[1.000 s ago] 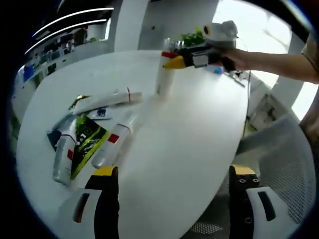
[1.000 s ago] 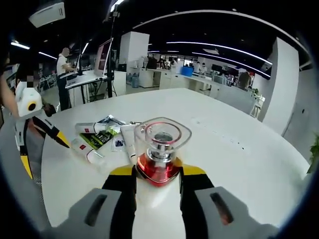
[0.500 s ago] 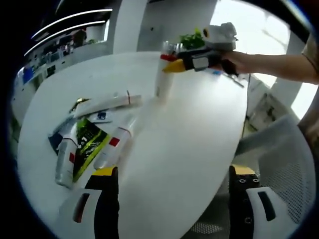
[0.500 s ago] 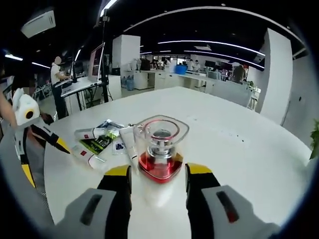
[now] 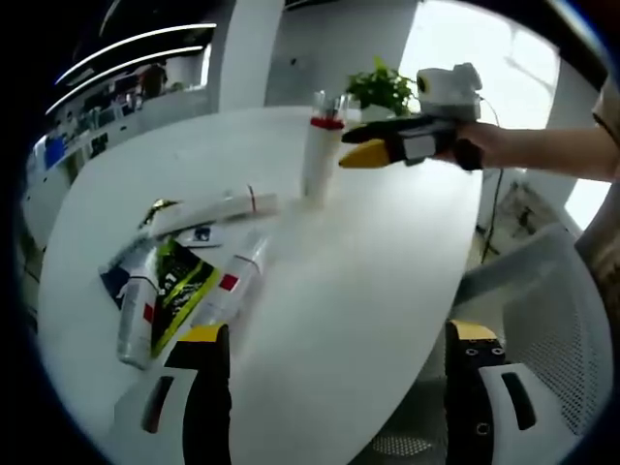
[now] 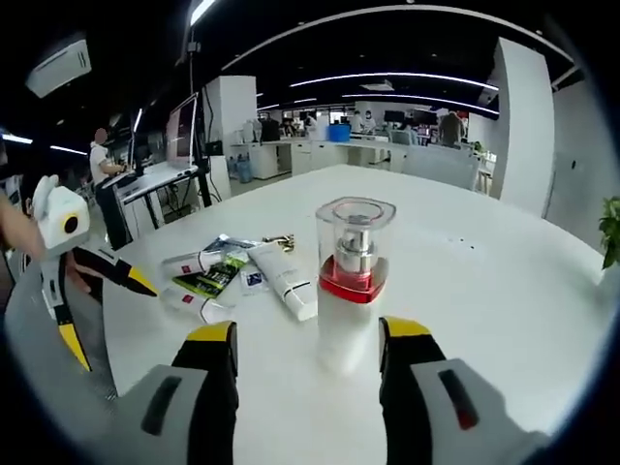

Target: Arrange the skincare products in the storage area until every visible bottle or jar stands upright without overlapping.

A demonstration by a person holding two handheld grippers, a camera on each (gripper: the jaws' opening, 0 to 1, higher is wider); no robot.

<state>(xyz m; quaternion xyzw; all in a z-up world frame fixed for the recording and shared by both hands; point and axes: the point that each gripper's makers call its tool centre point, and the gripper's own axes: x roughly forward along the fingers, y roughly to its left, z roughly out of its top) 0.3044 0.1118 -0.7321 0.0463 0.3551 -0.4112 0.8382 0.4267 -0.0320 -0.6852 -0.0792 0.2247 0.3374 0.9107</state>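
Observation:
A white pump bottle (image 6: 351, 281) with a red band and a clear cap stands upright on the round white table (image 6: 504, 291). My right gripper (image 6: 310, 339) is open, its jaws a little short of the bottle on either side. In the left gripper view the same bottle (image 5: 320, 160) stands at the far side, and the right gripper (image 5: 363, 155) hovers just beside it. Several white tubes (image 5: 232, 286) and a green sachet (image 5: 174, 286) lie flat in a loose pile. My left gripper (image 5: 334, 358) is open above the near table edge, holding nothing.
The left gripper (image 6: 102, 310) shows at the left, beyond the lying tubes (image 6: 286, 281). A mesh chair (image 5: 562, 329) sits off the table's right edge. A potted plant (image 5: 383, 87) stands behind the table. A person stands at a desk (image 6: 102, 155) far back.
The right gripper opened, let go of the pump bottle and drew back from it. The bottle now stands free. The left gripper has hardly moved.

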